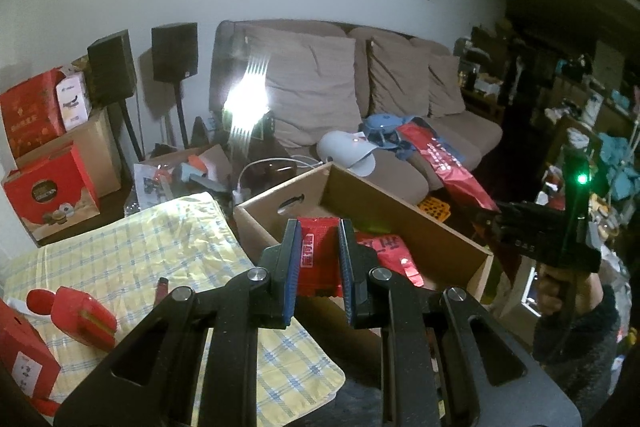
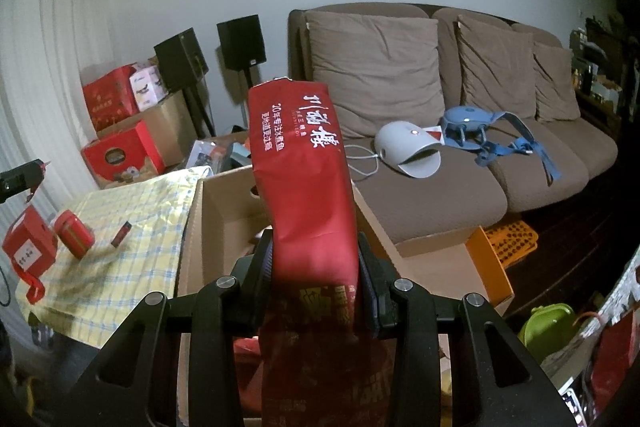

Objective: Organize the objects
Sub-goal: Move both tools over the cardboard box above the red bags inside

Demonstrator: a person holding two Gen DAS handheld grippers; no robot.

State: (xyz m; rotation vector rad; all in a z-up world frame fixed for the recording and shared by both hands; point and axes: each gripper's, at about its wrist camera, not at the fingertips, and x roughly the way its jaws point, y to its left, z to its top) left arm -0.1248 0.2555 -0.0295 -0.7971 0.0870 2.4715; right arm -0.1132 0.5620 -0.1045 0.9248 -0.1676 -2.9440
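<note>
My left gripper [image 1: 319, 235] is shut on a small red snack packet [image 1: 319, 255], held over the near rim of an open cardboard box [image 1: 416, 223]. More red packets [image 1: 390, 253] lie inside that box. My right gripper [image 2: 316, 259] is shut on a long red bag with white lettering [image 2: 306, 179], which sticks up above the same cardboard box [image 2: 224, 203]. In the left wrist view the long red bag [image 1: 452, 167] shows at the right, with the right gripper's body [image 1: 540, 233] behind it. A red tin [image 2: 74, 233] and a small dark red stick [image 2: 121, 234] lie on the checked cloth [image 2: 140, 211].
A red carton [image 2: 28, 247] stands at the cloth's left end. A brown sofa [image 2: 440, 163] behind the box carries a white device [image 2: 406, 149] and a blue harness [image 2: 480, 131]. An orange crate [image 2: 508, 239] sits on the floor. Red gift boxes [image 1: 48, 195] and speakers [image 1: 174, 51] stand at the left wall.
</note>
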